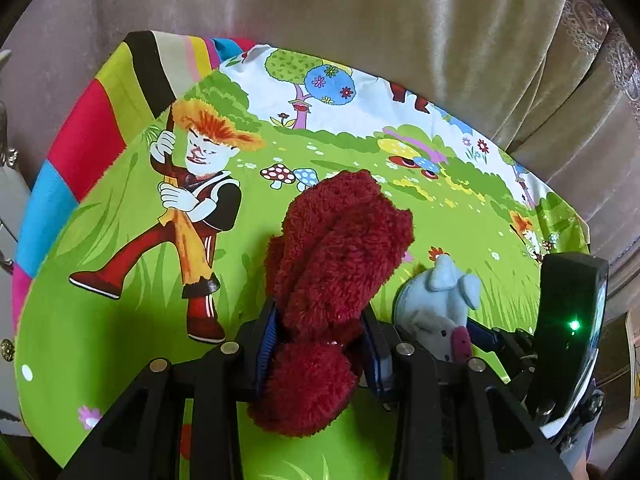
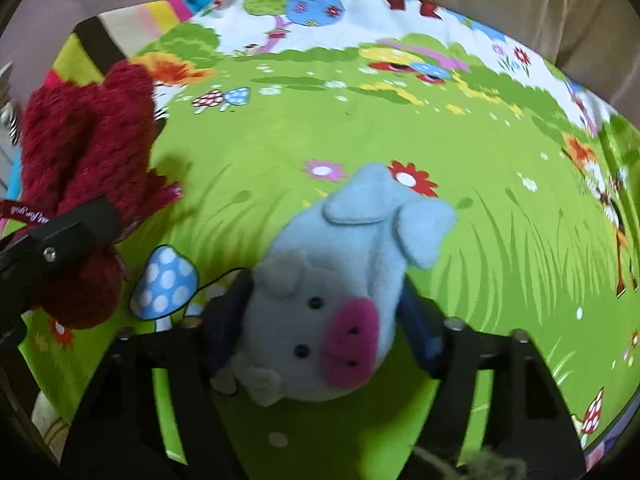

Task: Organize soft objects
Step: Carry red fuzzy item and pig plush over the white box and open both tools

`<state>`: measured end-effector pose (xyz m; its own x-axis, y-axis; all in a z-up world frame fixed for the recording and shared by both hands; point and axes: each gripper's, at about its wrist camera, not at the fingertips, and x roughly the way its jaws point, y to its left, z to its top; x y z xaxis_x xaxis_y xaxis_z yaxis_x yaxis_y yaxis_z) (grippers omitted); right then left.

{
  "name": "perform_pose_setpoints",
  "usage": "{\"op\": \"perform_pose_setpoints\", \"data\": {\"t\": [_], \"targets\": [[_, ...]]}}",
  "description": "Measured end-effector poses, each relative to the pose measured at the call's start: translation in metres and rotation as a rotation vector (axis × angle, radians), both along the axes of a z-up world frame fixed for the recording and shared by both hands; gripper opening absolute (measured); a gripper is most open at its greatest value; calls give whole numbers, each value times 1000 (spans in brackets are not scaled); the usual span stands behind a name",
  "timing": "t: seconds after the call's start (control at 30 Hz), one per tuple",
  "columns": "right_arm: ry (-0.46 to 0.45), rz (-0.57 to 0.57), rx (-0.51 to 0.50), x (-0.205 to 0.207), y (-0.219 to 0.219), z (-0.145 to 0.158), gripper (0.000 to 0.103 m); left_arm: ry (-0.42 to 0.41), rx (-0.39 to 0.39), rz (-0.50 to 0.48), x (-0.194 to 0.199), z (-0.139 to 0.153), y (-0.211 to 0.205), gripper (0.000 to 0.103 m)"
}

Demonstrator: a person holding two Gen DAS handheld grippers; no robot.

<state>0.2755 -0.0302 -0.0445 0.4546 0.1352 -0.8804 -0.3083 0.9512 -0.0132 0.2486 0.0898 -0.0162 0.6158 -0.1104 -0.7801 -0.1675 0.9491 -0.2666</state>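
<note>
Fuzzy dark-red plush toy point(image 1: 340, 256) is clamped lengthwise in my left tongs point(image 1: 320, 336), just left of the pale-blue felt pig point(image 2: 340, 292) clamped in my right tongs point(image 2: 320, 320), both above the cartoon-printed cloth table point(image 2: 400, 120).

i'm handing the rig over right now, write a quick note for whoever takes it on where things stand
Left tongs: shut on the red plush toy, held over the cartoon cloth.
Right tongs: shut on the blue pig toy, held just to the right of the red one; whether the two toys touch is unclear.
Done: both toys are gripped.
Left: neither is set down yet. No bin or box is in view, so pick the spot and place each in turn.
</note>
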Motion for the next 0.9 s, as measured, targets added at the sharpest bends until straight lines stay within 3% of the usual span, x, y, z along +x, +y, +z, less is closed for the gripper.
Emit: {"op": "perform_pose_setpoints", "data": {"t": [0.23,0.9], "targets": [[-27,3,-2,-11,-9,8,55,-24,11,14,-14,11,-6,38],[-141,-83,78,-62,-77,66,53,-61,-49,-12,-71,33,-46,38]]}}
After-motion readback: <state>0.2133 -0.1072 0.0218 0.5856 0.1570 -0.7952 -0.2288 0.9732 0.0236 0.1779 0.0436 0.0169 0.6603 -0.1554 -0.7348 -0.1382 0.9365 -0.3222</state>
